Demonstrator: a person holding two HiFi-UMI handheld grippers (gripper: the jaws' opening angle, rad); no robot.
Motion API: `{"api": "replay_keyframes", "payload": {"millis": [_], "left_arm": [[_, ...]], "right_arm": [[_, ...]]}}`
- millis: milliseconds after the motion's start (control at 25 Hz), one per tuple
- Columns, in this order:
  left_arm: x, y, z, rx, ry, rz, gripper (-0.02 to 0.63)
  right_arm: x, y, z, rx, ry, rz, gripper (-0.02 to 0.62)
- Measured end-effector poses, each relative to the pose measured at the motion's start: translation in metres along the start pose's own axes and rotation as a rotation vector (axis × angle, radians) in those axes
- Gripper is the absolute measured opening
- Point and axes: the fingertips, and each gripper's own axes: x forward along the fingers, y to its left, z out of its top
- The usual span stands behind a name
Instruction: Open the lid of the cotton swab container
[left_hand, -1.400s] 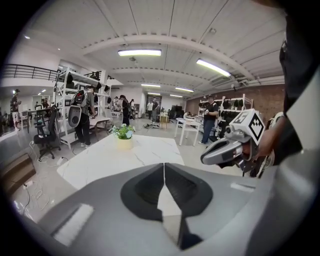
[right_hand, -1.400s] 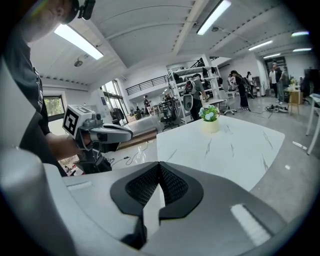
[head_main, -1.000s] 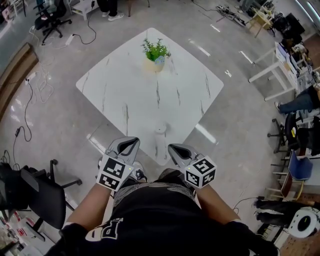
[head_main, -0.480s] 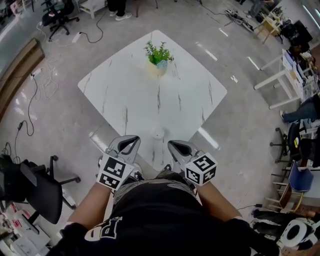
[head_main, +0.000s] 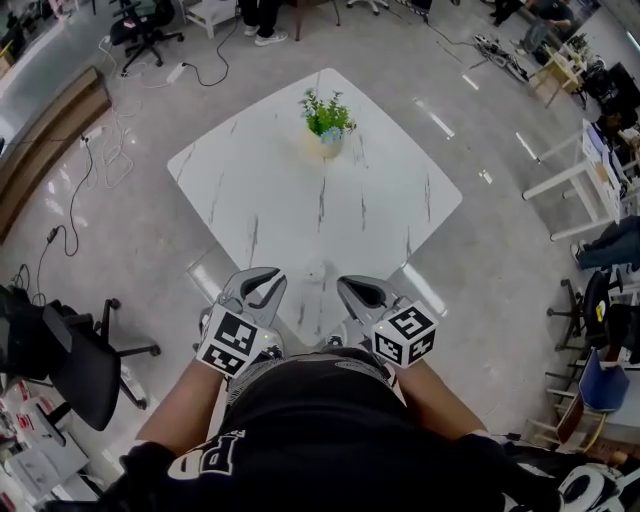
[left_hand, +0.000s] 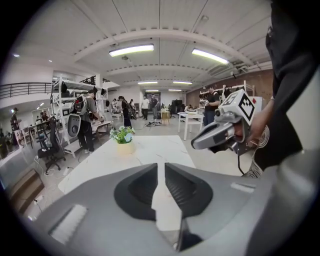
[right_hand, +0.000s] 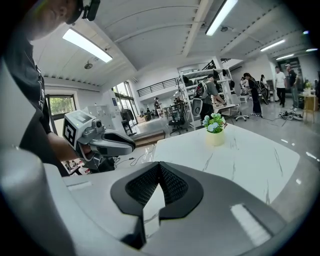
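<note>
The cotton swab container is a small white round tub with its lid on. It stands near the closest corner of the white marble table. My left gripper hovers just left of it, over the table's edge, shut and holding nothing. My right gripper hovers just right of it, also shut and holding nothing. Neither touches the tub. In the left gripper view the left gripper has its jaws together, and the right gripper shows beyond. The right gripper view shows its own closed jaws and the left gripper. The tub is hidden in both gripper views.
A potted green plant stands near the table's far corner. A black office chair is on the floor to my left. Cables trail across the floor at far left. Desks and people fill the room's right side and back.
The head view has drifted a little, so the table sits slightly lower and more to the right. Both grippers stay shut in about the same place near my waist.
</note>
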Motion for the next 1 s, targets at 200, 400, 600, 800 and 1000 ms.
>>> {"api": "replay_keyframes", "payload": {"millis": [200, 400, 600, 800, 1000], "left_arm": [[0.003, -0.005, -0.002, -0.005, 0.013, 0.002, 0.065], [0.006, -0.003, -0.002, -0.032, 0.017, 0.023, 0.173], [0.009, -0.005, 0.0, -0.029, 0.015, 0.031, 0.196], [0.012, -0.007, 0.001, -0.048, 0.017, 0.021, 0.218], [0.018, -0.011, -0.002, -0.065, 0.035, -0.006, 0.246]], "right_arm": [[-0.005, -0.003, -0.006, -0.001, -0.002, 0.015, -0.006], [-0.013, -0.006, -0.009, 0.002, -0.01, 0.015, -0.006], [-0.021, -0.011, -0.012, 0.015, -0.021, 0.007, -0.006], [-0.025, -0.012, -0.014, 0.024, -0.032, 0.003, -0.006], [-0.03, -0.016, -0.018, 0.038, -0.04, -0.009, -0.006]]}}
